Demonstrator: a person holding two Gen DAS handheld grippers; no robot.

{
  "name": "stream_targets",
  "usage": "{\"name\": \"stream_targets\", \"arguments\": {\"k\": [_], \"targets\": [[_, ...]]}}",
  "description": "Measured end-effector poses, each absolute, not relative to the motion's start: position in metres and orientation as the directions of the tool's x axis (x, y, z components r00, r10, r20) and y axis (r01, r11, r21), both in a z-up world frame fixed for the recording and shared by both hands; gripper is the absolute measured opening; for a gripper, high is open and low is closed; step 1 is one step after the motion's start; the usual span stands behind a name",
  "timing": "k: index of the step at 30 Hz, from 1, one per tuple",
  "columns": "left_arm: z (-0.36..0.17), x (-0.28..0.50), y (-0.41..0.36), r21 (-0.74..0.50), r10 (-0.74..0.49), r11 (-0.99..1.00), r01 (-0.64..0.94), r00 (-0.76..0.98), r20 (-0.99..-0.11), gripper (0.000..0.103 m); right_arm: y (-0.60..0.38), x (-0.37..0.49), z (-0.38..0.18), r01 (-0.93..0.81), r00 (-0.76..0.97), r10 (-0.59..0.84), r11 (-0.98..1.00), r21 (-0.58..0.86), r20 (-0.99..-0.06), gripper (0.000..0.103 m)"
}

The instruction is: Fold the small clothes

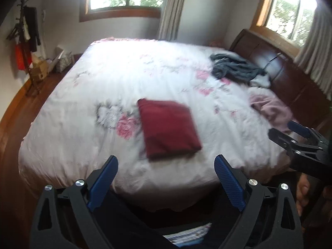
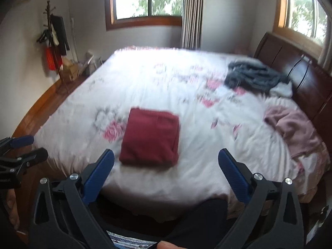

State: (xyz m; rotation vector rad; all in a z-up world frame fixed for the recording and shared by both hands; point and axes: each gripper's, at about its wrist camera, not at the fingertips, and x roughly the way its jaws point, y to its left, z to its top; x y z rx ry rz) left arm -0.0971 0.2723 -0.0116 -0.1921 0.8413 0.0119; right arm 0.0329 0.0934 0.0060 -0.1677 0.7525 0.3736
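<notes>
Floral bedding (image 1: 103,78) filled both views, with a folded red cloth (image 1: 169,127) at frame centre, grey clothes (image 1: 236,68) and a pink garment (image 1: 271,109) at right, while the left gripper (image 1: 166,166) and right gripper (image 2: 166,159) hung spread and empty.

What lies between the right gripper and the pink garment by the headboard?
Nothing visible: only bare floral bedspread separates the right gripper, jaws open, from the crumpled pink garment. The folded red garment sits off to its left.
</notes>
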Motion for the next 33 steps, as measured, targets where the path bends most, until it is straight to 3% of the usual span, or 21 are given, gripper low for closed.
{"name": "stream_targets", "arguments": {"k": [6, 10, 33], "targets": [[0.005, -0.117, 0.255, -0.158, -0.061, 0.984, -0.080, 0.689, -0.722, 0.094, 0.087, 0.008, 0.032, -0.381, 0.696, 0.254, 0.923, -0.047, -0.671, 0.100], [-0.014, -0.115, 0.251, -0.171, -0.065, 0.980, -0.102, 0.644, -0.762, 0.094, 0.089, 0.004, 0.019, -0.387, 0.668, 0.252, 0.921, -0.039, -0.700, 0.100], [-0.029, -0.095, 0.252, -0.180, -0.087, 0.980, -0.091, 0.616, -0.783, 0.094, 0.112, 0.020, -0.006, -0.403, 0.620, 0.234, 0.914, -0.048, -0.749, 0.100]]}}
